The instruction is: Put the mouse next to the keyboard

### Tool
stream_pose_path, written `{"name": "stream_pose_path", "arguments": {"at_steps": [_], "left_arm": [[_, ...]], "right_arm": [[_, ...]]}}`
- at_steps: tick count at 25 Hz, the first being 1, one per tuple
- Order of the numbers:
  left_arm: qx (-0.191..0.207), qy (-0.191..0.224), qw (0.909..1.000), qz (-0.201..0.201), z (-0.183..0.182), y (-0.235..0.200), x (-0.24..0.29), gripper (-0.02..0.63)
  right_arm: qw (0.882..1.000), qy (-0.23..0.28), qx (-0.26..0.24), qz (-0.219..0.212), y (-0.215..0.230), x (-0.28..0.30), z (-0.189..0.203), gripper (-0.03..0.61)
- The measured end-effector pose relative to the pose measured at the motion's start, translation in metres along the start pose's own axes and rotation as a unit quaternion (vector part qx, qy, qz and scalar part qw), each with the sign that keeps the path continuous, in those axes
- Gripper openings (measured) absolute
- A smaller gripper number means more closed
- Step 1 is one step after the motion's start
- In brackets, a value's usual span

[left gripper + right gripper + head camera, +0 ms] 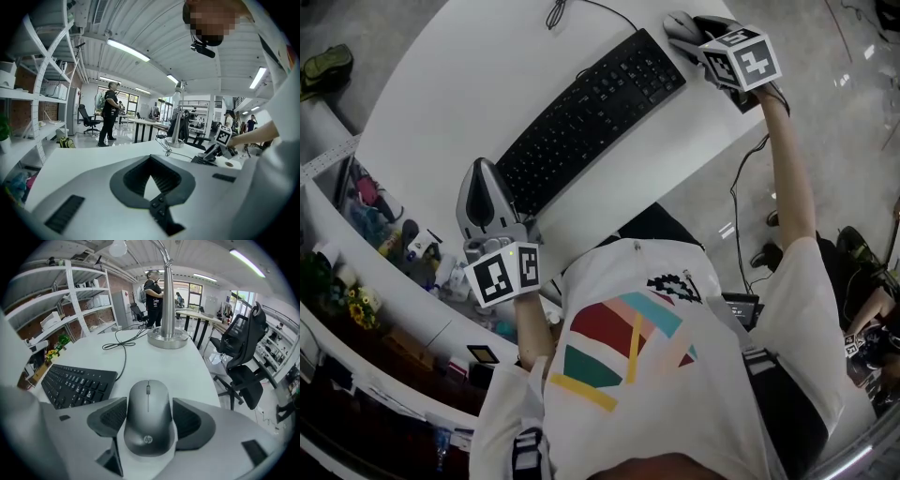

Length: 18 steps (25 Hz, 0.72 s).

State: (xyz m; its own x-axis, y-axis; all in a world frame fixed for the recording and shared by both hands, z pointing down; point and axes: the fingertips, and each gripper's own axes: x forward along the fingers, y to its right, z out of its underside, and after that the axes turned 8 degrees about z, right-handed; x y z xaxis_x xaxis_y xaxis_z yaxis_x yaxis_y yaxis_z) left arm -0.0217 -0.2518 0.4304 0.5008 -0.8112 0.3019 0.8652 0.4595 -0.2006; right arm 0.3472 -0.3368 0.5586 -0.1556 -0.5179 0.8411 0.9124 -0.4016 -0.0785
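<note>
Gripping the grey HP wireless mouse (148, 416) w/ my right gripper (150, 430): the dark ribbed pads (110, 419) press on its flanks left & right, scroll wheel pointing away from me. The mouse is just off the right end of the black full-size keyboard (591, 117), close to the edge of the white rounded table (459, 84); can't tell if it touches the tabletop. My left gripper (151, 187) is at the opposite end of the keyboard, jaws drawn together at the tips w/ only a small diamond gap behind them, nothing in between. A thin black cable (123, 345) loops across the table btwn the keyboard & a round silver lamp base (168, 338) farther back.
</note>
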Motion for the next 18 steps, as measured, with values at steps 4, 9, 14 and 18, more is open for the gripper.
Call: {"name": "stream_pose_path", "arguments": {"at_steps": [4,9,14,18], "left_arm": [[-0.001,0.002,1.0000,0.007,-0.001,0.002,-0.004,0.043],[0.000,0.027,0.9995,0.016,-0.015,0.006,-0.017,0.043],[-0.030,0.101,0.9943,0.016,-0.060,0.003,-0.051,0.043],[-0.022,0.168,0.9844,0.046,-0.102,0.014,-0.088,0.043]], "right_arm": [[0.999,0.014,-0.046,0.017,-0.005,-0.004,-0.006,0.299],[0.994,0.104,-0.008,0.037,-0.011,-0.054,-0.048,0.299],[0.971,0.236,0.032,-0.011,-0.073,-0.152,-0.101,0.298],[0.942,0.326,0.082,0.010,-0.124,-0.220,-0.123,0.126]]}}
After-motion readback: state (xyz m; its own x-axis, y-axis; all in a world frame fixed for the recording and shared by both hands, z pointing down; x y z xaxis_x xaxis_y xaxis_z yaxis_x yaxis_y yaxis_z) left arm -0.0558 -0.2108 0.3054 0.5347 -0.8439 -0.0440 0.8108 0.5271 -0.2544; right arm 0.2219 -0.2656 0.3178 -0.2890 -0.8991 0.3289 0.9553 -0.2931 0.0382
